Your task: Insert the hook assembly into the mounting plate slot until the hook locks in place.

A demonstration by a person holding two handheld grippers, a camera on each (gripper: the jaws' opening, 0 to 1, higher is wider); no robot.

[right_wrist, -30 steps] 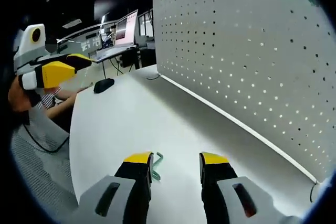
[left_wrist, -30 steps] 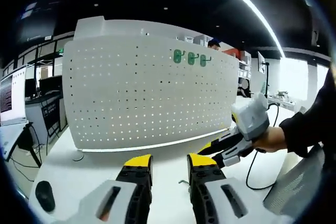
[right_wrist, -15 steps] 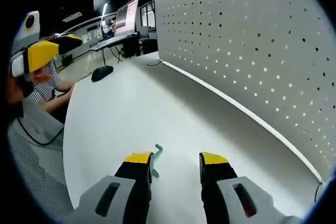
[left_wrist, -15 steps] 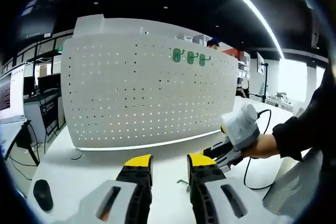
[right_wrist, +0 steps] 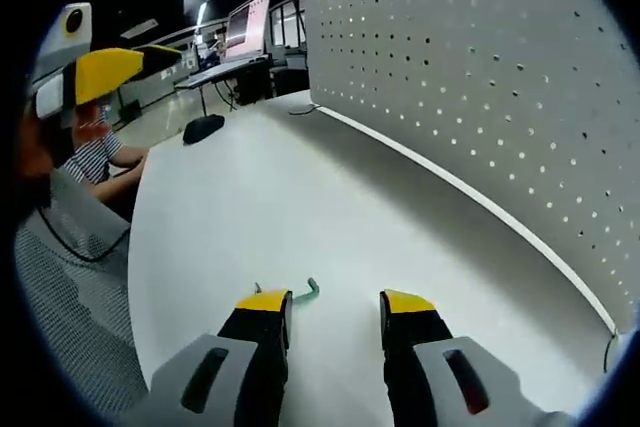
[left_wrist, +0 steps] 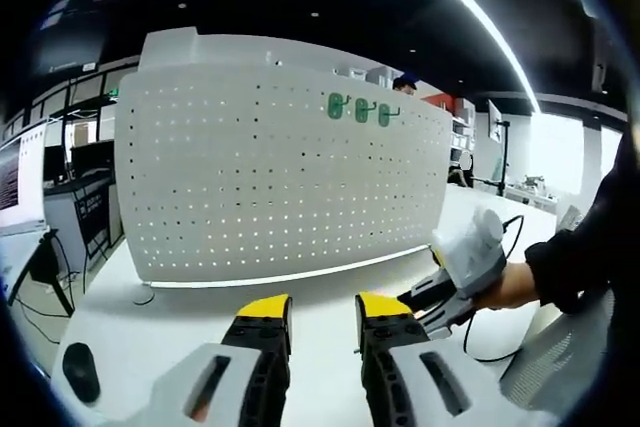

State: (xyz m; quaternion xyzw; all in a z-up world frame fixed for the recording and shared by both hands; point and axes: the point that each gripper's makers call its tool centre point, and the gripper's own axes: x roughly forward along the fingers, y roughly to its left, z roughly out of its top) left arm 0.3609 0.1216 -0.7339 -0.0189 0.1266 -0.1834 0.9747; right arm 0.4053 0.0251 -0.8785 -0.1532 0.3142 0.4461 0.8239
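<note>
Reaching for the hook (right_wrist: 308, 292) is the step in hand, by my reading: the right tongs (right_wrist: 334, 305) hang low over the white table (right_wrist: 230, 197) with jaws spread and nothing between them, and the small green hook lies flat on the table just ahead of the left jaw tip, partly hidden behind it. It sits off to that jaw's side, not squarely in the gap. Whether the jaw tip touches it I cannot tell.

In the left gripper view the left tongs (left_wrist: 322, 309) are also spread and empty, held over the table and facing the pegboard (left_wrist: 270, 177), which stands upright well ahead of them. Three green hooks (left_wrist: 360, 110) already hang high on the board, up and to the right of these jaws. The right tongs (left_wrist: 432, 299) come in from the right, gripped by a hand (left_wrist: 505, 285), tips angled down toward the table.

The task is at its start: no hook is picked up yet, and nothing new is seated in the board.

Next, the right tongs likely need to shift toward the left-jaw side so the hook lies between the jaws, then pinch it firmly. The hook is thin and flat on a smooth top, so it could slide or tip away.
</note>
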